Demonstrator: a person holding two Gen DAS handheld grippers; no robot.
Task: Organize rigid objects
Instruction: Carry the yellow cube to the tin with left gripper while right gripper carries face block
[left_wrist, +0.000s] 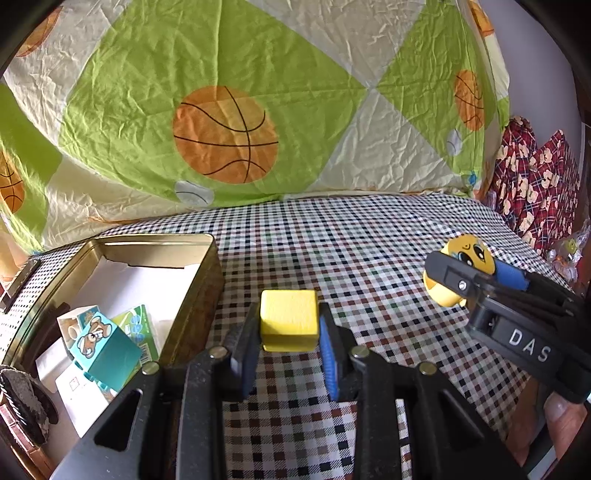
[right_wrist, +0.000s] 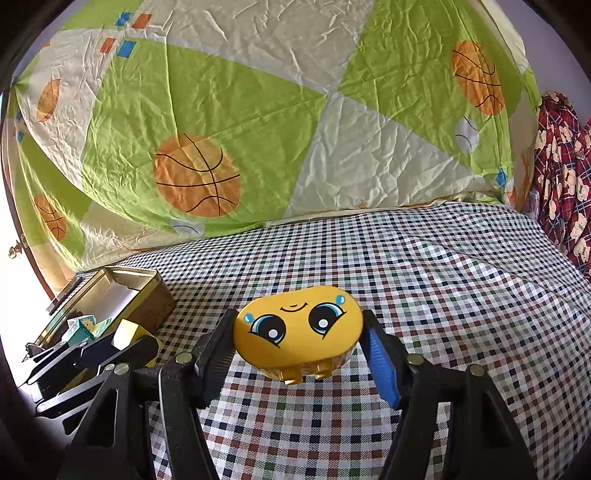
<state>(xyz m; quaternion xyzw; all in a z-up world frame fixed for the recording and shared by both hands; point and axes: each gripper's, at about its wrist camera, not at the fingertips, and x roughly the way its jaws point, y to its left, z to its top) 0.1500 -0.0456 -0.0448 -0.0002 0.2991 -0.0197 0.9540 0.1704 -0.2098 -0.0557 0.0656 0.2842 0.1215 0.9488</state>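
Note:
My left gripper (left_wrist: 288, 325) is shut on a yellow cube (left_wrist: 289, 317), held above the checked cloth just right of the gold tin (left_wrist: 207, 273). Inside the tin lie a teal cartoon block (left_wrist: 105, 349) and a green card (left_wrist: 136, 325). My right gripper (right_wrist: 298, 334) is shut on a yellow toy with a cartoon face (right_wrist: 299, 326), lifted off the cloth. From the left wrist view that toy (left_wrist: 467, 254) and the right gripper (left_wrist: 480, 280) hang at the right. The right wrist view shows the yellow cube (right_wrist: 129, 332) and the left gripper (right_wrist: 122, 345) at lower left, near the tin (right_wrist: 155, 302).
A checked cloth (left_wrist: 369, 251) covers the surface. A big quilt with basketball prints (left_wrist: 229, 136) rises along the back. Red patterned fabric (left_wrist: 532, 177) is bunched at the far right, with a small clear-wrapped toy (left_wrist: 569, 247) beside it. A dark object (left_wrist: 26, 398) lies left of the tin.

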